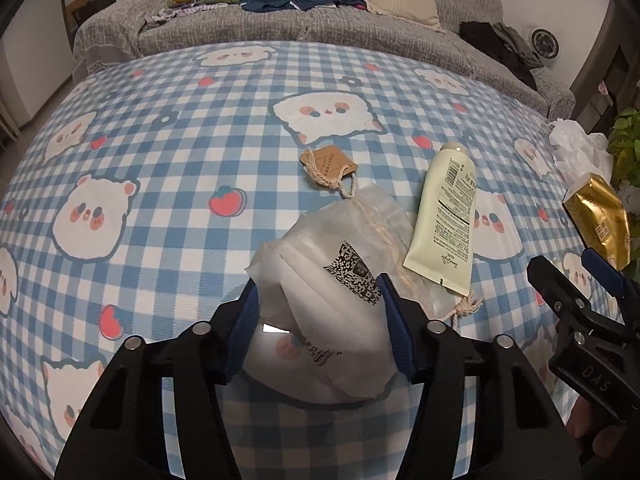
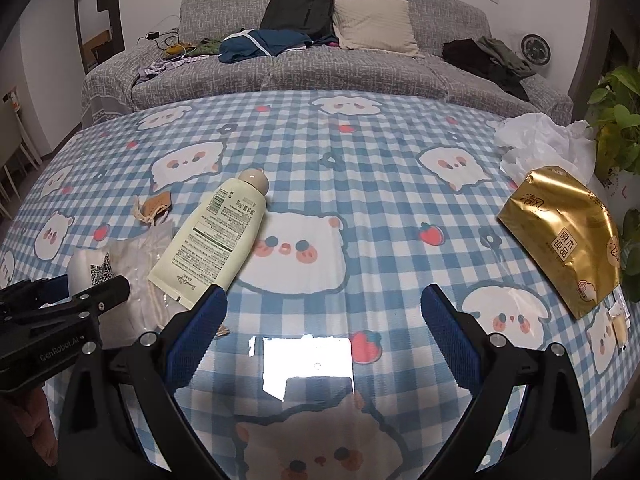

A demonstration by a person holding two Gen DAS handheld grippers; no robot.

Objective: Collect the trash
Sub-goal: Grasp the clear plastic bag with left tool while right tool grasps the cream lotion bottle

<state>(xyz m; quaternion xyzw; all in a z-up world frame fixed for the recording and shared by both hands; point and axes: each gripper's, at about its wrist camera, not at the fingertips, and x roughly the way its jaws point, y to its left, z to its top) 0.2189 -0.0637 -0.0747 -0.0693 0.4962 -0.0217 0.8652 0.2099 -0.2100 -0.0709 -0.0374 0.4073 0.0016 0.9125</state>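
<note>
A: How far along with the trash?

B: Barely begun, by the look of things. Gripping a white drawstring pouch with the left tongs, blue pads drawn in narrow against both flanks. Sitting at 6 o'clock on the desk in the left wrist view. Hard to tell whether lifted clear of the cloth or not.

A: And the right tongs?

B: Spread wide, holding nothing, hovering over bare checked cloth near the 6 o'clock edge.

A: So what remains to gather?

B: Nearly everything. Count a cream tube at 1 o'clock from the pouch, crimped end touching the pouch's thin edge. Add a kraft tag at 12 o'clock, just beyond, tied by its string toward the pouch, so likely to trail along. Then look out to 3 o'clock, near the desk's edge, for a gold tissue pack, and to 2 o'clock behind it for a crumpled white plastic bag.

A: All of that trash?

B: Can't say for the tissue pack; seems full enough to keep. Would treat the plastic bag either as rubbish or as the sack for collecting.

A: Any bin around?

B: None found in either view, only a cluttered sofa at 12 o'clock past the desk.
</note>
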